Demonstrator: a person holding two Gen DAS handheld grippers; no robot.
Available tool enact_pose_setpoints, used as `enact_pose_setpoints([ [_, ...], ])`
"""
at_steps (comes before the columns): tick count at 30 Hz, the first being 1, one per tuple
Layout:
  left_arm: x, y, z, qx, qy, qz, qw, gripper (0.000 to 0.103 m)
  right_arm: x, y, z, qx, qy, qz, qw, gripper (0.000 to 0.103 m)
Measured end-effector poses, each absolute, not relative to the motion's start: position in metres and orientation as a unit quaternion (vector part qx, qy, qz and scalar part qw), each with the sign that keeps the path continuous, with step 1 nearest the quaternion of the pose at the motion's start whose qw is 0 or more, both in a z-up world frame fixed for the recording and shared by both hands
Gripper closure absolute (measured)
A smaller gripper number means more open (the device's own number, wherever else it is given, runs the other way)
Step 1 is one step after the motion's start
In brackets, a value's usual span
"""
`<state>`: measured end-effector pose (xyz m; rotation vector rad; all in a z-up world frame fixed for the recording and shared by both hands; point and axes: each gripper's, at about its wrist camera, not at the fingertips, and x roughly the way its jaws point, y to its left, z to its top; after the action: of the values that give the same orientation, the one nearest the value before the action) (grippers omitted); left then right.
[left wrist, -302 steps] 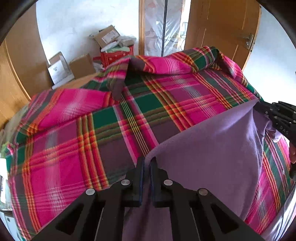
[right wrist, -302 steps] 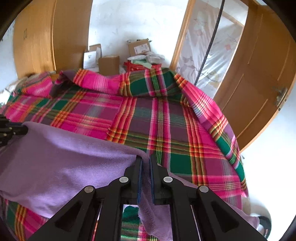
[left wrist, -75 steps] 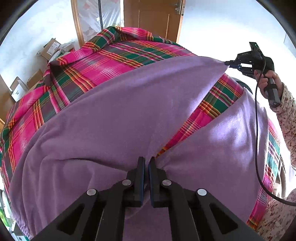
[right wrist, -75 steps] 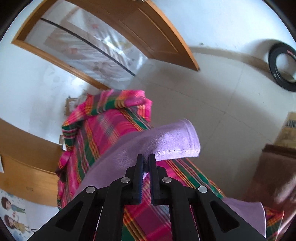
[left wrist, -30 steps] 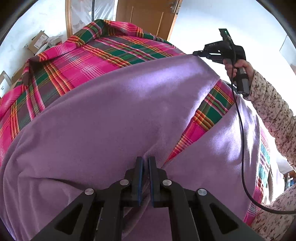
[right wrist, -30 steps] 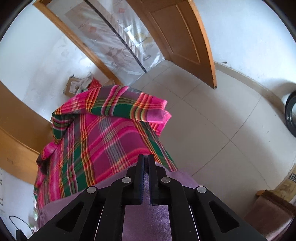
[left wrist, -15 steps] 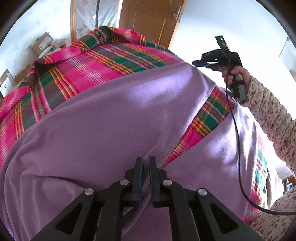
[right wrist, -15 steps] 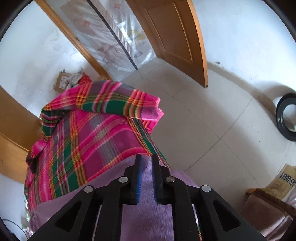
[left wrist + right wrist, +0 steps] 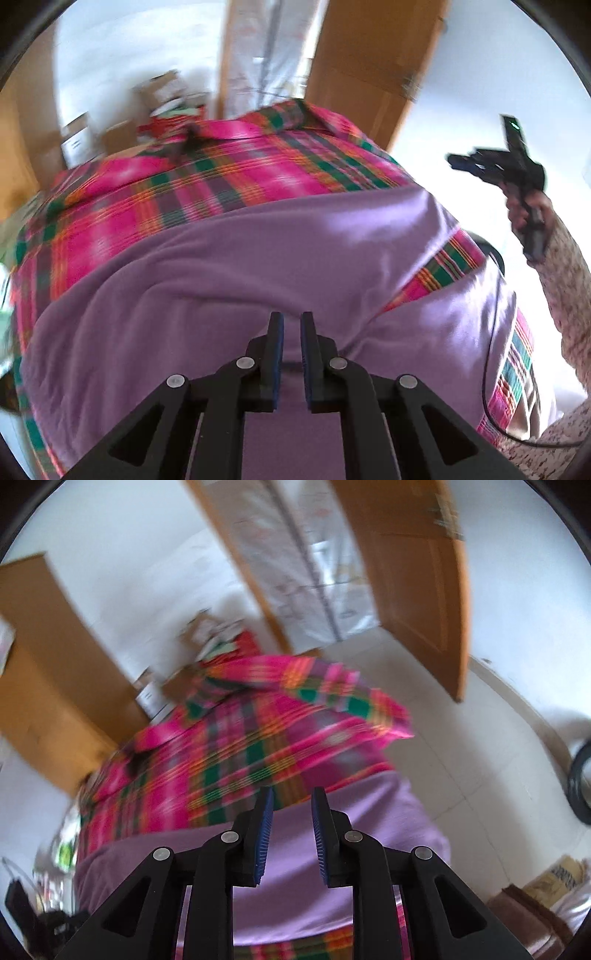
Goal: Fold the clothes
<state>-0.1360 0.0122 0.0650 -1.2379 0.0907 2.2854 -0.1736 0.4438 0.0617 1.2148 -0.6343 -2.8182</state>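
While purple fleece garment [image 9: 229,280] lies folded over plaid blanket [image 9: 155,199], left tool [image 9: 291,325] hovers narrowly parted, right tool [image 9: 291,801] gapes empty.

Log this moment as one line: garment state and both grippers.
purple garment: folded over, lying on plaid blanket | left gripper: open, above garment | right gripper: open, clear of cloth

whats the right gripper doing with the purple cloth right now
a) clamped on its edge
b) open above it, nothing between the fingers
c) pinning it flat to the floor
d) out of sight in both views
b: in the right wrist view the right gripper has a clear gap between its fingers, and the purple cloth lies spread on the plaid cover below, not between them.
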Motion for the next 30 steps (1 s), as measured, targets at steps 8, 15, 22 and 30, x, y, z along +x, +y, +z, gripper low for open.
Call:
enact_pose_setpoints([
  [8,-0.135,-0.067,0.046,-0.482,-0.029,0.858,0.175,0.091,-0.179,0.328,0.053,0.42,-0.116,-0.892,0.122,0.081],
  [15,-0.147,-0.117,0.034,-0.487,-0.058,0.864,0.114,0.087,-0.203,0.271,0.019,0.466,-0.092,-0.865,0.163,0.081],
  [22,-0.174,-0.167,0.027,-0.491,-0.094,0.865,0.037,0.084,-0.218,0.237,-0.01,0.502,-0.069,-0.844,0.177,0.081],
  [30,-0.163,-0.221,0.025,-0.472,-0.163,0.866,-0.013,0.083,-0.204,0.212,-0.004,0.487,-0.071,-0.848,0.195,0.08],
])
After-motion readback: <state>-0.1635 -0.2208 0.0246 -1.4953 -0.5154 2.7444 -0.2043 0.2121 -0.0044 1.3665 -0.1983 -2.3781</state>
